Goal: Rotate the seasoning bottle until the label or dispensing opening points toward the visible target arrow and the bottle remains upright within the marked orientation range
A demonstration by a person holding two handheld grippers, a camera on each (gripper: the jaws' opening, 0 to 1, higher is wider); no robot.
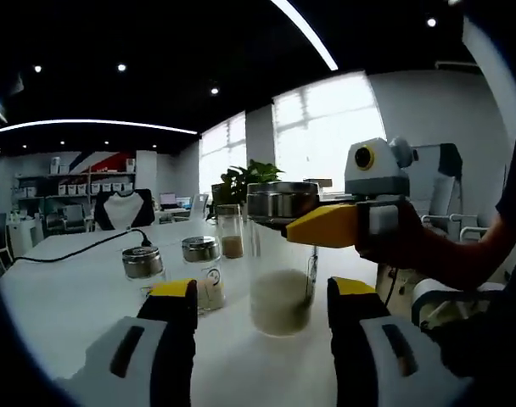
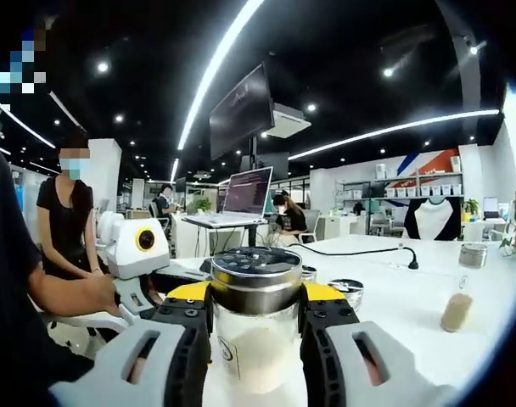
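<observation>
Gripping the seasoning bottle (image 2: 256, 326) lid, right gripper (image 2: 256, 312) jaws clenched; left gripper (image 1: 262, 301) released, flanking.

Setting: open-plan office or showroom. Dark ceiling with long linear light strips (image 2: 214, 72) and recessed spotlights; a ceiling-hung monitor (image 2: 242, 108); an open laptop (image 2: 248, 192) on a raised stand; people seated at desks in the background; large bright windows (image 1: 326, 127); wall shelving (image 1: 92, 186) holding boxes; a potted plant (image 1: 245, 180); a long white table (image 1: 63, 297) with a black cable (image 1: 80, 246) running across it.
</observation>
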